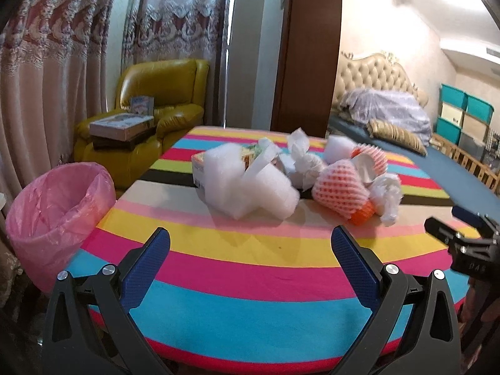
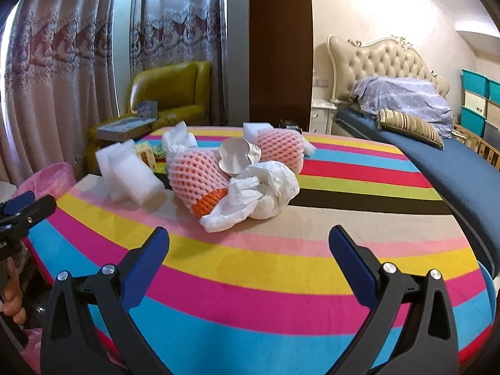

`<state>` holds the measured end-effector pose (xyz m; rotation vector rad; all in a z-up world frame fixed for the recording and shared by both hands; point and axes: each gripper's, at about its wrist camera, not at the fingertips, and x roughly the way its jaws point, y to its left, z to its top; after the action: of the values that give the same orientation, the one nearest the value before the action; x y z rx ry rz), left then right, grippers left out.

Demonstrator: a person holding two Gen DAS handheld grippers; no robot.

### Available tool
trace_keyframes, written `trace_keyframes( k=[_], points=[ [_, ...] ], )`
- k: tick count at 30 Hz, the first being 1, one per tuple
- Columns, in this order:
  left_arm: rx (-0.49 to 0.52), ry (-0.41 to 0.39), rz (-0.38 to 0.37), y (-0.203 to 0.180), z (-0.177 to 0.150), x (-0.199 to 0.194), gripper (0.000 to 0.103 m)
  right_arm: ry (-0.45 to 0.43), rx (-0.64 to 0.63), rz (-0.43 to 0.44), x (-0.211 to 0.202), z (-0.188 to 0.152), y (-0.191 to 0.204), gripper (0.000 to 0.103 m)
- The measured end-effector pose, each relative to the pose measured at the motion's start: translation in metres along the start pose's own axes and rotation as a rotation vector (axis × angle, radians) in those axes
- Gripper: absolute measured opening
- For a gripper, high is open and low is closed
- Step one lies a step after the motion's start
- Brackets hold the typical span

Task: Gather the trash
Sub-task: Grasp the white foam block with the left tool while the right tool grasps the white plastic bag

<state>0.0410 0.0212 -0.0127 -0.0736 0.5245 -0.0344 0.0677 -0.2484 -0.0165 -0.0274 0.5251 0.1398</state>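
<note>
- Nearest the lenses: the left hand-held gripper (image 1: 250, 243) is spread wide with nothing between its blue pads, hovering over the striped desk (image 1: 237, 306). The right hand-held gripper (image 2: 248, 243) is the same, jaws wide and empty.
- Further in, mid-desk, sits the trash heap, ahead of both grippers and not yet touched.
- On the left of the heap, the white foam sheet (image 1: 250, 187) is folded into a loose bundle whose long axis runs roughly across the desk.
- Beside it, the pink fruit net (image 1: 340, 187) lies on its side, orange end (image 2: 209, 201) toward the near edge, long axis slanting away from the grippers.
- Touching the net, the crumpled white bag (image 2: 265, 193) has no clear axis.
- Off the desk's left edge and below it stands the pink-lined bin (image 1: 59, 215), mouth up.
- My read on the risk: this is light, springy stuff. A pinch on a loose flap could drag neighbours along and tip them off the edge, and the carry sideways to the bin could drop a piece short.
- Far back: a yellow armchair (image 1: 162, 103) and a bed (image 2: 437, 143).
</note>
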Motion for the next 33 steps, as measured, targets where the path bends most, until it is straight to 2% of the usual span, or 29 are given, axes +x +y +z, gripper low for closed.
trace_keyframes(
  k=[2,6,10,12,13,14,17,18,20,24,28,31,33],
  points=[
    [0.028,0.033,0.007,0.001,0.003,0.012,0.096,0.007,0.024,0.014,0.012,0.010,-0.005,0.099],
    [0.110,0.047,0.052,-0.003,0.005,0.032,0.096,0.041,0.051,0.012,0.043,0.027,-0.008,0.090],
    [0.087,0.035,0.065,0.000,0.009,0.042,0.096,0.097,0.078,-0.009,0.080,0.036,-0.011,0.084],
    [0.084,0.050,0.059,0.001,0.010,0.049,0.095,0.150,0.082,-0.033,0.100,0.035,-0.012,0.073],
    [0.076,0.062,0.045,0.001,0.011,0.053,0.093,0.176,0.084,-0.037,0.109,0.033,-0.013,0.072],
    [0.072,0.065,0.036,0.001,0.011,0.053,0.091,0.197,0.083,-0.037,0.116,0.031,-0.014,0.067],
    [0.073,0.063,0.024,0.001,0.014,0.058,0.084,0.223,0.116,0.025,0.124,0.027,-0.019,0.030],
    [0.073,0.070,0.023,0.000,0.015,0.062,0.081,0.202,0.120,0.022,0.120,0.026,-0.020,0.024],
    [0.063,0.095,0.000,-0.002,0.017,0.069,0.072,0.177,0.117,0.020,0.113,0.025,-0.022,0.019],
    [0.036,0.104,-0.014,-0.005,0.025,0.079,0.068,0.115,0.107,0.008,0.093,0.019,-0.025,0.015],
    [0.079,0.064,0.022,-0.020,0.040,0.089,0.068,0.077,0.121,0.022,0.073,0.012,-0.029,0.015],
    [0.097,0.067,0.053,-0.025,0.047,0.105,0.068,0.068,0.122,0.026,0.063,0.009,-0.029,0.015],
    [0.113,0.086,0.065,-0.029,0.050,0.119,0.060,0.066,0.125,0.030,0.060,0.006,-0.030,0.015]
  ],
)
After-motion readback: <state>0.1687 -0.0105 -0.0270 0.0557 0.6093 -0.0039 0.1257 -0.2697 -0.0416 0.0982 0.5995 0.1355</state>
